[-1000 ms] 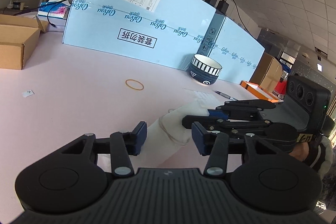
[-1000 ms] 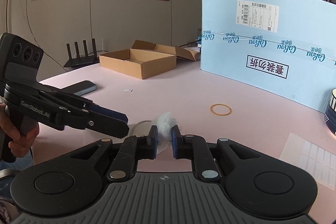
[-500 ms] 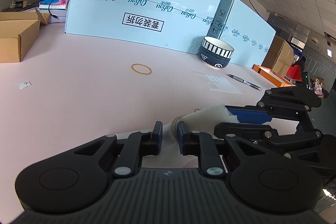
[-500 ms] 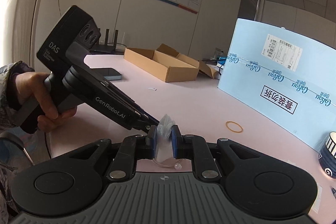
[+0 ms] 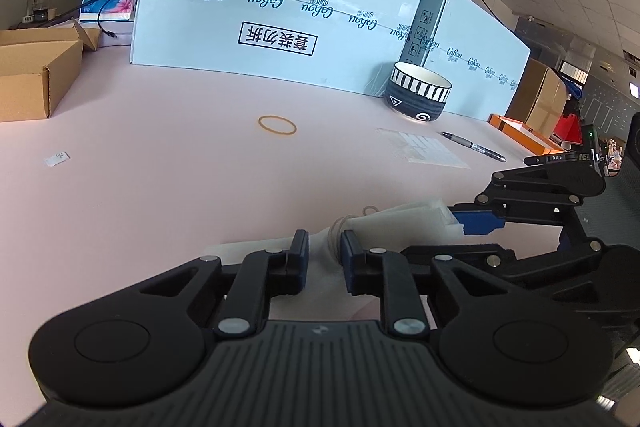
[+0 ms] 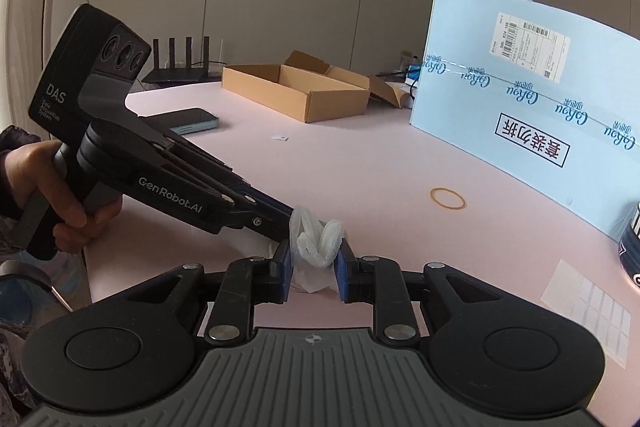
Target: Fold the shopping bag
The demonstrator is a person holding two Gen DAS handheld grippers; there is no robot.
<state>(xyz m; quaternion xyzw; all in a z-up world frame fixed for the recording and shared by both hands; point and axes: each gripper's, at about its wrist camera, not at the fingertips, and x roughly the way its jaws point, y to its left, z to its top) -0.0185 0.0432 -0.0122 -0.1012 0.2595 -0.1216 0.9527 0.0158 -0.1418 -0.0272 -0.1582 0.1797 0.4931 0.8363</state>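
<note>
The shopping bag [image 5: 400, 223] is a white plastic roll with a thin rubber band [image 5: 336, 231] around it, stretched between both grippers just above the pink table [image 5: 160, 167]. My left gripper [image 5: 324, 255] grips one end, its jaws easing apart slightly with the plastic still pinched. In the right wrist view the left gripper [image 6: 290, 223] comes in from the left, held by a hand [image 6: 60, 195]. My right gripper [image 6: 313, 267] has the bag's crumpled other end [image 6: 316, 247] between its pads. Its jaws are opening and the plastic still fills the gap.
A loose rubber band [image 5: 277, 125] lies mid-table. Behind it stand tall light-blue cartons [image 5: 280, 27] and a striped bowl [image 5: 418, 95], with a pen [image 5: 474, 147] and a label sheet [image 5: 424, 147] nearby. An open cardboard box [image 6: 296, 95] and a phone [image 6: 192, 121] sit far left.
My left gripper, open beside the roll a second ago, has closed on its end. The right gripper's jaws have widened and the plastic has puffed out between them.
</note>
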